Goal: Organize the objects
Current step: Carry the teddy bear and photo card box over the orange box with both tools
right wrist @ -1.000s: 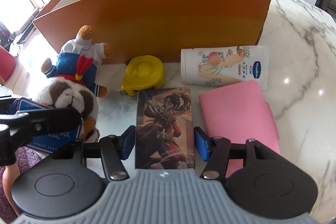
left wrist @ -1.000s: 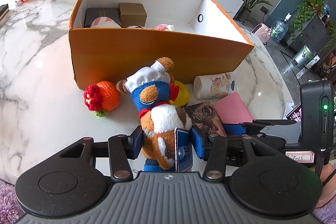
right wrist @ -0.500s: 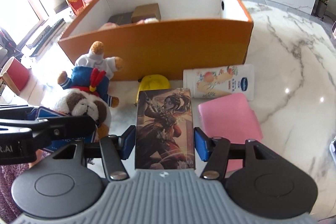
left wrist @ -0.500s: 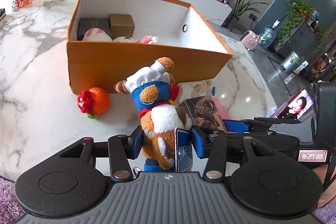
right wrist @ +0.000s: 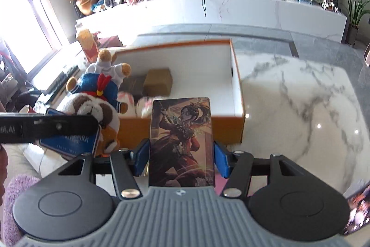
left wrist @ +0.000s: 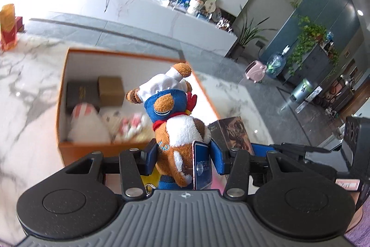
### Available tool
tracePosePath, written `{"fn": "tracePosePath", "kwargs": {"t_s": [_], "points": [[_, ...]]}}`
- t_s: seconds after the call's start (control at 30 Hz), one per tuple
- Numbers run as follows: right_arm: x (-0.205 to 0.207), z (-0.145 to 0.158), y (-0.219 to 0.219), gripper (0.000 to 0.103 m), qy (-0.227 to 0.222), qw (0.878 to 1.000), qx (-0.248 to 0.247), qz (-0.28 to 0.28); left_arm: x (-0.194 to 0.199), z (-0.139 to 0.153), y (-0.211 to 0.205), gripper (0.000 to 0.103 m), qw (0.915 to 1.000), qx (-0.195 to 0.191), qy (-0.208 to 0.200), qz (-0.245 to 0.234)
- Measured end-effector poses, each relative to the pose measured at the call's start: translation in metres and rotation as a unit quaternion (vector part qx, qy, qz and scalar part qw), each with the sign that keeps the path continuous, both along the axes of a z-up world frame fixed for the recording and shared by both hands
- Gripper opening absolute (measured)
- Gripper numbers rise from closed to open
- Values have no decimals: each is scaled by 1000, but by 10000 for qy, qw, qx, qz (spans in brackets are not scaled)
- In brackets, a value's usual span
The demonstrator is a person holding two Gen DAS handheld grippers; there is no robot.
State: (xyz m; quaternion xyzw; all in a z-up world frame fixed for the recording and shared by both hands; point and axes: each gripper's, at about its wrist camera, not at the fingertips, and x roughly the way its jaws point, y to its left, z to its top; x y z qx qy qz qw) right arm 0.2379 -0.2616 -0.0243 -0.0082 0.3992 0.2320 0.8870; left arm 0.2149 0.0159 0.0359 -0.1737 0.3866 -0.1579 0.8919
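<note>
above the orange box [left wrist: 69,149], left tool [left wrist: 182,156] grips plush dog [left wrist: 180,131], right tool [right wrist: 181,157] grips card box [right wrist: 181,140].

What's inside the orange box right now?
Inside the orange box: a tan box, a dark box, pink-and-white plush items. The held plush dog hides part.

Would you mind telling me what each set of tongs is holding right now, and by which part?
Left tongs: plush dog, clamped at its head. Right tongs: illustrated card box, gripped across its long side edges.
</note>
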Motion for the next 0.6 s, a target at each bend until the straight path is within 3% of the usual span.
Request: {"fn": "tracePosePath", "kwargs": {"t_s": [0.17,0.33,0.47,0.6], "points": [[30,29,-2,60,-344,9993,71,-93,55,4,0,55,9991,-405,103,23],[60,47,-9,60,-494,9982,155,-303,114,-39,-1,55,9917,-989,814,143],[86,46,-11,60,-319,9988,196,-311,144,-83,-6,55,9853,-998,1370,194],[112,26,-5,60,2,9995,164,-252,155,-107,-9,55,9818,-854,1680,220]]}}
